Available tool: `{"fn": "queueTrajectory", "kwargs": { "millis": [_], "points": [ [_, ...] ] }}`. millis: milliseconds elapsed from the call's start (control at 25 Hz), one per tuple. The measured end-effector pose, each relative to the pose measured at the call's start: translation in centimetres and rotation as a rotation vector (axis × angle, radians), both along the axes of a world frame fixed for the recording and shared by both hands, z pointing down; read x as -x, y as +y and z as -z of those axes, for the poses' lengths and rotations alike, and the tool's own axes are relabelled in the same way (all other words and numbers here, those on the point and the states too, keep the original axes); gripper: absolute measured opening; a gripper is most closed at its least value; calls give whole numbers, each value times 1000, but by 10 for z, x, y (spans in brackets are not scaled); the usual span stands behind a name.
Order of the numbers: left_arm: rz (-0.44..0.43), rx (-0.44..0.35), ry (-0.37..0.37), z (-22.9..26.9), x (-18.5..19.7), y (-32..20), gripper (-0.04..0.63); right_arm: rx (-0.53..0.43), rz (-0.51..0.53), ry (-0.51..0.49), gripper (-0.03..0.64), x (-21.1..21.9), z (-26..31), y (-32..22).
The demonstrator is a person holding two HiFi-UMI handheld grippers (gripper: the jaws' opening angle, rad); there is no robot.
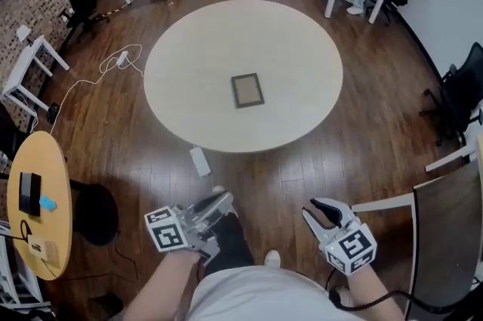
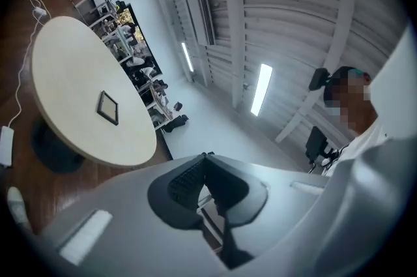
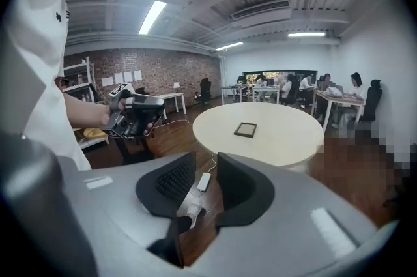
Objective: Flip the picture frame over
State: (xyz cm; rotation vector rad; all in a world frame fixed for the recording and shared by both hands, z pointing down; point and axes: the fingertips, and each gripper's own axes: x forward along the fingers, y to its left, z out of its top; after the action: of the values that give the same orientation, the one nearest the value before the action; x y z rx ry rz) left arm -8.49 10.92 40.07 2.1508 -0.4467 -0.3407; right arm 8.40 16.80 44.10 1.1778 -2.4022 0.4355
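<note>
One picture frame point(image 1: 247, 91) lies on the round table point(image 1: 302, 47), wood floor point(image 1: 339, 161) around; left gripper point(image 1: 224, 200) fingers clenched, right gripper point(image 1: 323, 208) fingers released.

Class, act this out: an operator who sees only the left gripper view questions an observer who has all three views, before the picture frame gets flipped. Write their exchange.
Operator: I see the picture frame on the round table, but not the other gripper. Is it open?
Observer: Yes. In the right gripper view, the right gripper has its jaws apart, with only floor showing between them.
Operator: Are the two grippers anywhere near the table?
Observer: No. In the head view, the left gripper and the right gripper are both close to the person's body, over the wooden floor, short of the table's near edge.
</note>
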Motion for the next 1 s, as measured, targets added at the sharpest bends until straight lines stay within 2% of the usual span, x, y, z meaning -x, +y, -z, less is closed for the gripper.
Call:
{"fn": "queueTrajectory", "kwargs": {
  "millis": [80, 200, 400, 600, 920, 1000],
  "points": [
    [6, -12, -27, 6, 0, 41, 0, 2, 25, -9, 104, 1, 2, 27],
    [-32, -38, -101, 12, -1, 89, 0, -5, 39, -39, 104, 3, 10, 56],
    [-87, -94, -194, 18, -5, 125, 0, -40, 22, -45, 106, 5, 25, 77],
    [-133, -124, -200, 38, -6, 140, 0, -73, 35, -45, 106, 25, 45, 88],
    [-111, -105, -184, 31, 15, 146, 0, -83, 62, -37, 104, 50, 48, 91],
    [-105, -95, -162, 31, 21, 148, 0, -83, 67, -31, 104, 54, 54, 95]
  ]
}}
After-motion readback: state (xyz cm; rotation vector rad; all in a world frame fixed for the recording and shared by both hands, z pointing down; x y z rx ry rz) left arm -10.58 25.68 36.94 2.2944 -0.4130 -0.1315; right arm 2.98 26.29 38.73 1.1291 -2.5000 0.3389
